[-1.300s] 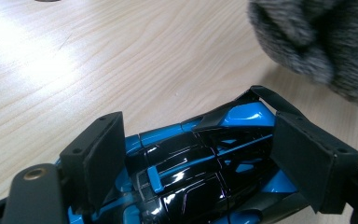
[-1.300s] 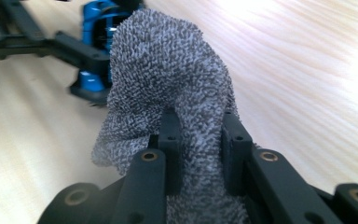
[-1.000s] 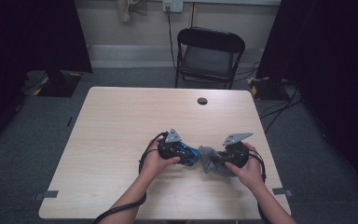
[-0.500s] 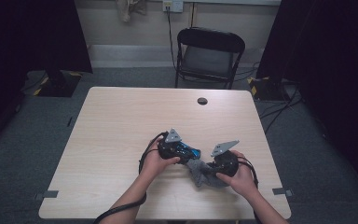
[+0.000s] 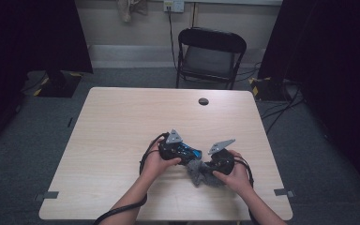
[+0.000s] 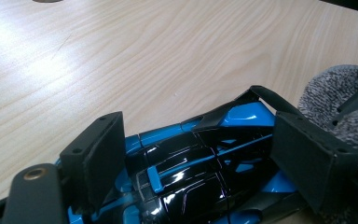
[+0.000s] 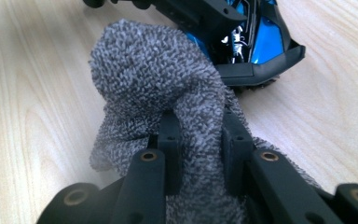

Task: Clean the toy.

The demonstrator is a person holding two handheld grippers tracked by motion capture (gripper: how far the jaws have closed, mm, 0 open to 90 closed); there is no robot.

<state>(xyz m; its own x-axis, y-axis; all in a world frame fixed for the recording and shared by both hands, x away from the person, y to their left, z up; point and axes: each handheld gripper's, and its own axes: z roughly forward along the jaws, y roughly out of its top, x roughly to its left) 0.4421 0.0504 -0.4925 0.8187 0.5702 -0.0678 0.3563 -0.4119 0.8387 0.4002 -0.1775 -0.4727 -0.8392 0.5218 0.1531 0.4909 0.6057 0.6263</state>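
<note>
Toy car (image 5: 187,152), glossy blue and black, sits near the front-middle of the pale wood desk (image 5: 122,122), w/ my two hands around it. In the left gripper view the car's (image 6: 200,163) body lies between that gripper's two black fingers (image 6: 95,158), one pad against each flank. So my left gripper (image 5: 176,150) is clamped on the car, holding it steady just off or on the desk; I can't tell which.

My right gripper (image 5: 218,161) is clenched on a grey terry cloth (image 5: 199,172). In the right gripper view the cloth (image 7: 158,79) bulges up out of the pinched fingers (image 7: 170,140) in a soft rounded wad. That wad sits just in front of the car's (image 7: 261,51) black bumper, touching or nearly so. In the high view the cloth lies bunched on the desk, between the hands and slightly toward me.

My read: this is the wiping step, car held in one hand, cloth brought to its end by the other. Wipe looks barely begun, since the cloth is only at the bumper.

Next move, as I judge it: keep both grips firm, lift the wad slightly onto the bodywork, then drag it along the shiny panels. Needs light pressure, b/c the car could twist between the left fingers. The spoiler (image 6: 265,95) edge could also snag the terry loops.

Elsewhere: a small dark round thing (image 5: 203,101) near the desk's far edge, and a black folding chair (image 5: 211,51) beyond.
</note>
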